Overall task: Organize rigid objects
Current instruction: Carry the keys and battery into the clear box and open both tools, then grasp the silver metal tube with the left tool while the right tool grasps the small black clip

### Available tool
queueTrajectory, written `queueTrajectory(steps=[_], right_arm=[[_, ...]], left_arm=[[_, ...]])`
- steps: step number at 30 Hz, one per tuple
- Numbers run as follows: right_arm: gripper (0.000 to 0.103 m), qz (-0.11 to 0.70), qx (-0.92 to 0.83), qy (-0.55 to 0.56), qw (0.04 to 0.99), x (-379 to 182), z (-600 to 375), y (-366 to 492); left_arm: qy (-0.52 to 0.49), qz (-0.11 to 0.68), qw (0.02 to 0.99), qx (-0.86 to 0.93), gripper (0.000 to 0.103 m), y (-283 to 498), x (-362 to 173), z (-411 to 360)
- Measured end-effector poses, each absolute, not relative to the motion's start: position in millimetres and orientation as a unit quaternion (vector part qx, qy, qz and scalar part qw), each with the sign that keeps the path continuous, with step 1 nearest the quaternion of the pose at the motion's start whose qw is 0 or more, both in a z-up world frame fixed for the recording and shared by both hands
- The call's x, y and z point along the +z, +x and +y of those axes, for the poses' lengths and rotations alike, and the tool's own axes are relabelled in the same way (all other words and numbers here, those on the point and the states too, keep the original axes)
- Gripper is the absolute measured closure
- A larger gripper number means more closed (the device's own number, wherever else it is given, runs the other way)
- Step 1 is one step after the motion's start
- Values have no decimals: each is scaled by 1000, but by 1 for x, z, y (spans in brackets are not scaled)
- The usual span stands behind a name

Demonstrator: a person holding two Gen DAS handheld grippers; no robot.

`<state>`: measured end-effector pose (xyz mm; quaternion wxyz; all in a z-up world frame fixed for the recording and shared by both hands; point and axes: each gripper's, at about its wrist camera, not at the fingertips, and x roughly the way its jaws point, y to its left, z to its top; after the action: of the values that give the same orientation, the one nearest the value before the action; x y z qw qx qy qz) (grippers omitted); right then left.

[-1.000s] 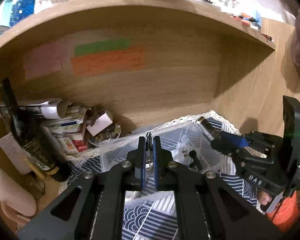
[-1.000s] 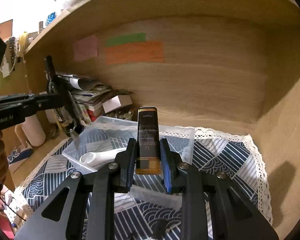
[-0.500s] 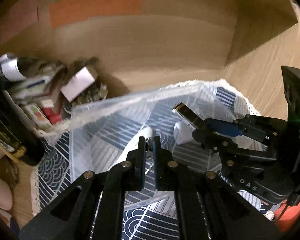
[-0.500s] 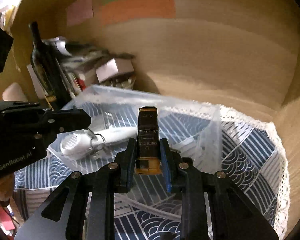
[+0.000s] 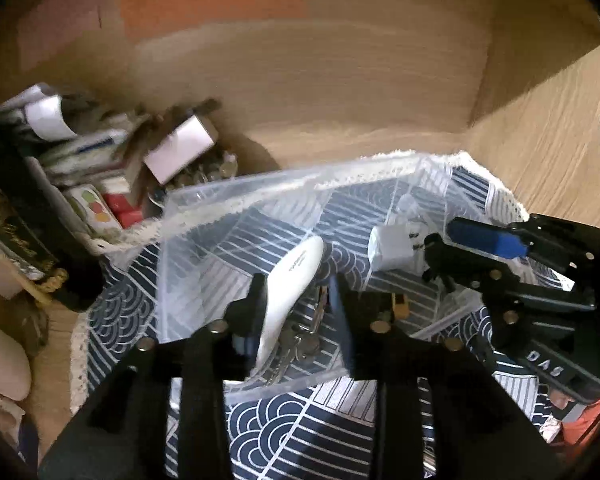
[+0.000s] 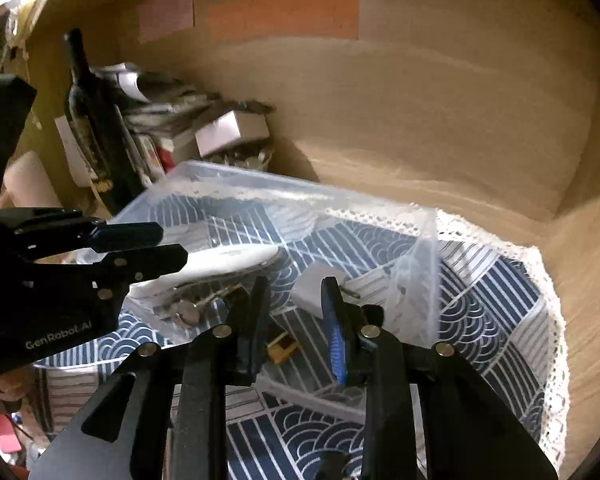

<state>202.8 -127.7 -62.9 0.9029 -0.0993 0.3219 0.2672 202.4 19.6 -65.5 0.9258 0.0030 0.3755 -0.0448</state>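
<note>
A clear plastic bin (image 5: 204, 216) (image 6: 420, 264) stands on a blue patterned cloth inside a wooden shelf. In it lie a white oblong device (image 5: 292, 280) (image 6: 220, 264), a bunch of keys (image 5: 300, 344) (image 6: 188, 312), a white plug adapter (image 5: 392, 248) (image 6: 316, 284) and a dark and amber lighter (image 6: 280, 350) (image 5: 398, 306). My left gripper (image 5: 296, 292) is open and empty above the keys. My right gripper (image 6: 292, 296) is open and empty above the lighter.
A dark wine bottle (image 6: 92, 120) and a pile of boxes and papers (image 5: 112, 160) stand at the shelf's left. Coloured paper notes (image 6: 280, 12) are stuck on the back wall. The lace-edged cloth (image 6: 520, 320) reaches to the right wall.
Both grippers have opened over the bin. The left one has let go of the keys and the right one has let go of the lighter; both things now lie in the bin.
</note>
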Motion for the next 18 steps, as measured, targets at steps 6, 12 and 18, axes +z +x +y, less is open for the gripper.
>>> queueTrajectory(steps=[6, 12, 18], right_arm=[[69, 292, 260, -86, 917, -42, -149, 177], [64, 284, 242, -84, 924, -42, -169, 152], [55, 304, 228, -85, 921, -64, -184, 132]], left_arm=[[10, 337, 941, -40, 35, 173, -43, 16], [7, 332, 942, -41, 16, 145, -41, 5], [16, 370, 927, -59, 16, 126, -70, -15]])
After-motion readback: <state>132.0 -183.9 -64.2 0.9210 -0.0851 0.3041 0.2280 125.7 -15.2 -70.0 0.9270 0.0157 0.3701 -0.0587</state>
